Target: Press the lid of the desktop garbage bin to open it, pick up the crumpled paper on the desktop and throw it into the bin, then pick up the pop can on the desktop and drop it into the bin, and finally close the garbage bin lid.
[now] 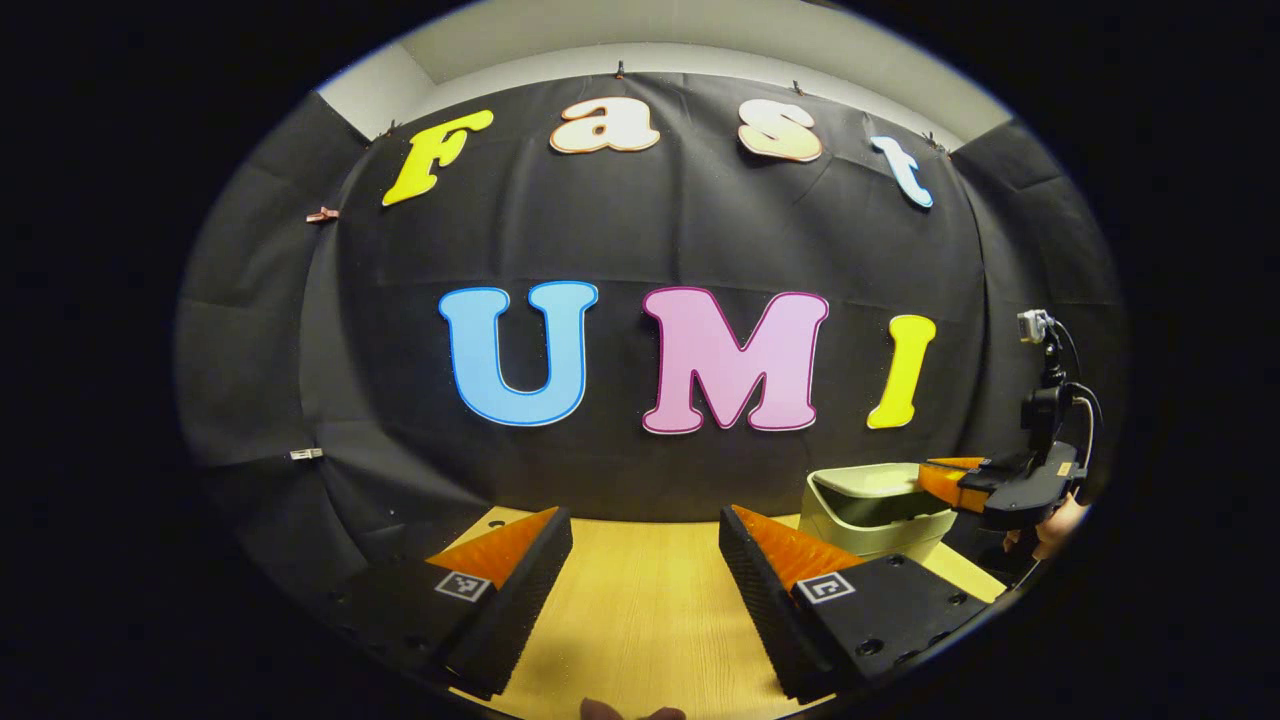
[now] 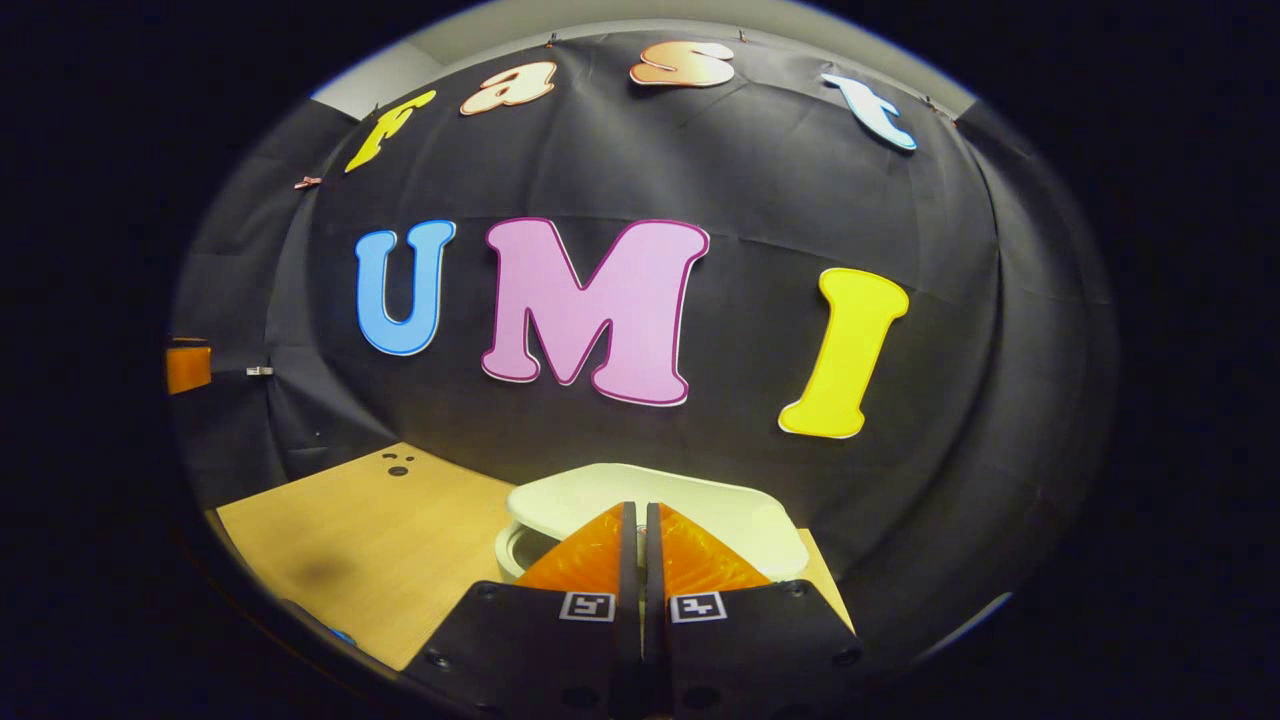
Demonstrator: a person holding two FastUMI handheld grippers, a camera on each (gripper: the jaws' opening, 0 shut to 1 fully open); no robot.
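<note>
Garbage bin [image 1: 878,510] stands at the far right of the wooden desktop [image 1: 640,610], close to the black cloth wall [image 1: 640,250]. In the left gripper view it is a pale, rounded-rectangular tub of smooth plastic with soft corners; its long axis runs roughly left to right. The lid [image 2: 650,500] seen in the right gripper view is a broad, pale, flat-topped panel with rounded edges, tilted slightly, with a dark gap under its left near edge, so it seems partly lifted. Cannot tell how far it is open.

Right gripper [image 2: 638,540]: fingers closed together, only a thin slit between them, nothing between the pads. The tips sit over the near edge of the lid; whether they actually touch it cannot be told. In the left gripper view the same gripper [image 1: 945,478] reaches in from the right over the bin's rim, with a hand [image 1: 1060,525] holding its dark body.

Left gripper [image 1: 645,530]: fingers spread wide, holding nothing, hovering above bare desktop to the left of the bin and well apart from it. Inner finger faces show a fine ribbed texture; wedge-shaped tips.

Desktop: light wood-grain laminate, matte. A few small dark holes [image 2: 398,462] sit near its far left edge.
</note>
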